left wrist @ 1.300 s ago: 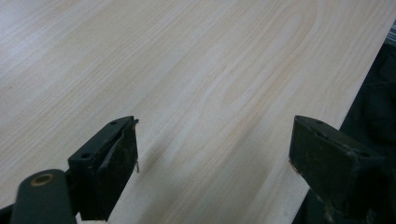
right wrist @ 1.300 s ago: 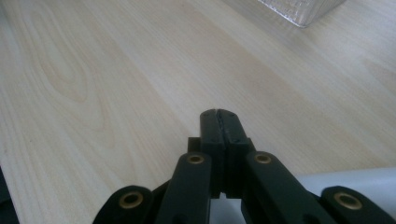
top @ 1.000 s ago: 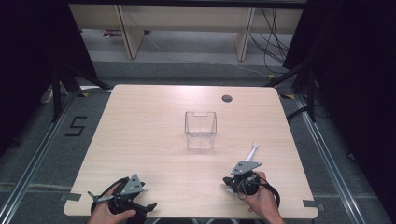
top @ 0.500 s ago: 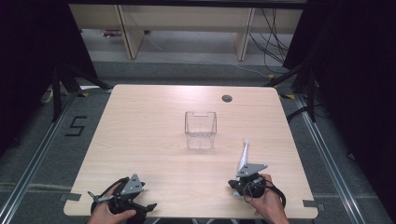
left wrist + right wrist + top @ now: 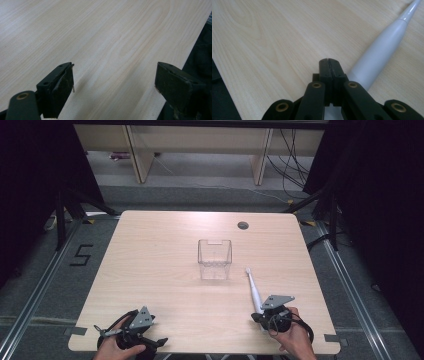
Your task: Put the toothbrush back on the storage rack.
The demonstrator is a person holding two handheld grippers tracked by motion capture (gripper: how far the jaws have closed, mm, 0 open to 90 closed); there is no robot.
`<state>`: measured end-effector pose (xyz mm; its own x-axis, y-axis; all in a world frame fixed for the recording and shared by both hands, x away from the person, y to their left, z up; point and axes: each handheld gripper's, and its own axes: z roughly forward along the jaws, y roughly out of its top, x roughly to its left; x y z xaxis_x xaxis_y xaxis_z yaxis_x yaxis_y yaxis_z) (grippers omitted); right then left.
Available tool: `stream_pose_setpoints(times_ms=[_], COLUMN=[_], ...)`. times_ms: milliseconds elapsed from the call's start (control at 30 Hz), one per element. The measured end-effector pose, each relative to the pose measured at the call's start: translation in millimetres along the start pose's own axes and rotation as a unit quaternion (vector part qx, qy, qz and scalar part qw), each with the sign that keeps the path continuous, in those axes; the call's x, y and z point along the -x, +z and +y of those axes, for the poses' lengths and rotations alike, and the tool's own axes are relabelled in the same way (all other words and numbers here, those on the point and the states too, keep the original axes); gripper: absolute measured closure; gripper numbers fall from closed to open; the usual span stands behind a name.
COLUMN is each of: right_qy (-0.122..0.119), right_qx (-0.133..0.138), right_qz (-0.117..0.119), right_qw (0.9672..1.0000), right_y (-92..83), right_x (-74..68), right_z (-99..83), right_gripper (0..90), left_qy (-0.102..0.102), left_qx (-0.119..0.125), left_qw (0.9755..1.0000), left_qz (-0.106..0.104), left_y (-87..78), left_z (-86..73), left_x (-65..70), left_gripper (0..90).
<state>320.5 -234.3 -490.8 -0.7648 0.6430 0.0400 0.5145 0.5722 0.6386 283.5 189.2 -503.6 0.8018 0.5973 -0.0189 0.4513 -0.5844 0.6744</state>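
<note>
toothbrush (image 5: 253, 286) — lower, flatter than before

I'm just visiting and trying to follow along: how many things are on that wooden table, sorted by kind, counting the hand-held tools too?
Clear plastic containers: 1, the clear container, mid-table.
White toothbrushes: 1, the toothbrush, lying to the container's right, its lower end by the right tool.
Hand-held grippers: 2, the left gripper and the right gripper.
Total: 4.

- table (image 5: 150, 250) left half and far edge open, free passage
- clear bin (image 5: 214, 259) stands mid-table, blocks centre
- white toothbrush (image 5: 254, 290) lies near-right, just beside bin
</note>
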Motion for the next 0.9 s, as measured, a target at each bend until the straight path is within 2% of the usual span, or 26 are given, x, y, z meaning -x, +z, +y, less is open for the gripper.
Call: stream_pose_setpoints(times_ms=[33, 100, 133, 167, 267, 300, 367, 400, 433, 533, 600, 633, 667, 700, 767, 800, 900], right_qy=[0.003, 0.003, 0.004, 0.008, 0.006, 0.007, 0.005, 0.008, 0.007, 0.011, 0.018, 0.012, 0.019, 0.014, 0.019, 0.02, 0.014], right_qx=[-0.007, 0.001, -0.006, -0.006, -0.006, 0.001, -0.007, 0.001, -0.009, -0.014, -0.01, -0.011, -0.02, -0.018, -0.021, -0.01, -0.014], right_qz=[0.0, -0.001, -0.007, -0.001, 0.0, -0.002, -0.001, -0.002, 0.0, -0.001, -0.01, -0.009, -0.007, -0.005, -0.008, -0.016, -0.006], right_qw=[1.0, 1.0, 0.9999, 0.9999, 1.0, 1.0, 1.0, 1.0, 0.9999, 0.9998, 0.9997, 0.9998, 0.9996, 0.9997, 0.9996, 0.9996, 0.9998], right_y=[-1.5, -0.7, -3.1, -2.8, -3.5, -2.6, -4.7, -3.8, -5.8, -7.9, -7.6, -7.8, -9.2, -9.5, -10.5, -10.0, -10.7], right_x=[-0.1, 0.8, 1.4, 1.5, 2.9, 2.8, 4.6, 4.3, 5.0, 5.5, 5.8, 7.2, 7.4, 9.0, 8.5, 8.4, 11.4], right_z=[0.1, -0.9, -0.7, -1.0, -1.7, -2.4, -2.6, -3.4, -3.3, -4.3, -6.3, -6.7, -6.9, -7.6, -7.9, -8.7, -9.9], right_gripper=[90.0, 90.0, 90.0, 90.0, 90.0, 90.0, 90.0, 90.0, 90.0, 90.0, 90.0, 90.0, 90.0, 90.0, 90.0, 90.0, 90.0], left_qy=[0.0, -0.002, -0.002, -0.001, -0.003, 0.0, 0.0, -0.001, 0.0, 0.0, 0.001, 0.0, 0.0, 0.0, -0.001, 0.0, 0.001], left_qx=[-0.001, 0.0, 0.0, 0.0, 0.002, -0.002, -0.002, -0.001, -0.001, 0.001, 0.0, 0.001, 0.001, 0.001, -0.001, 0.0, -0.002], left_qw=[1.0, 1.0, 1.0, 1.0, 1.0, 1.0, 1.0, 1.0, 1.0, 1.0, 1.0, 1.0, 1.0, 1.0, 1.0, 1.0, 1.0], left_qz=[0.001, 0.001, 0.001, 0.001, -0.002, 0.001, 0.001, 0.001, 0.001, 0.0, 0.0, 0.0, 0.0, 0.0, 0.001, 0.001, 0.001], left_y=[-0.2, -0.3, -0.3, -0.2, 0.4, 0.3, 0.1, 0.0, -0.3, -0.2, -0.3, -0.3, -0.3, -0.3, -0.7, -0.7, -0.5], left_z=[-0.1, -0.3, -0.3, -0.2, -0.1, -0.1, -0.1, -0.1, -0.1, 0.1, 0.2, 0.1, 0.1, 0.0, 0.3, 0.4, 0.4], left_x=[-0.1, 0.2, 0.2, 0.2, 0.5, -0.1, -0.4, -0.1, -0.1, -0.1, -0.1, -0.1, -0.1, -0.2, 0.4, 0.5, 0.1], left_gripper=[14.9, 14.8, 14.8, 14.8, 14.9, 14.8, 14.9, 14.8, 14.9, 14.8, 14.9, 14.9, 14.9, 14.8, 14.8, 14.9, 14.8])
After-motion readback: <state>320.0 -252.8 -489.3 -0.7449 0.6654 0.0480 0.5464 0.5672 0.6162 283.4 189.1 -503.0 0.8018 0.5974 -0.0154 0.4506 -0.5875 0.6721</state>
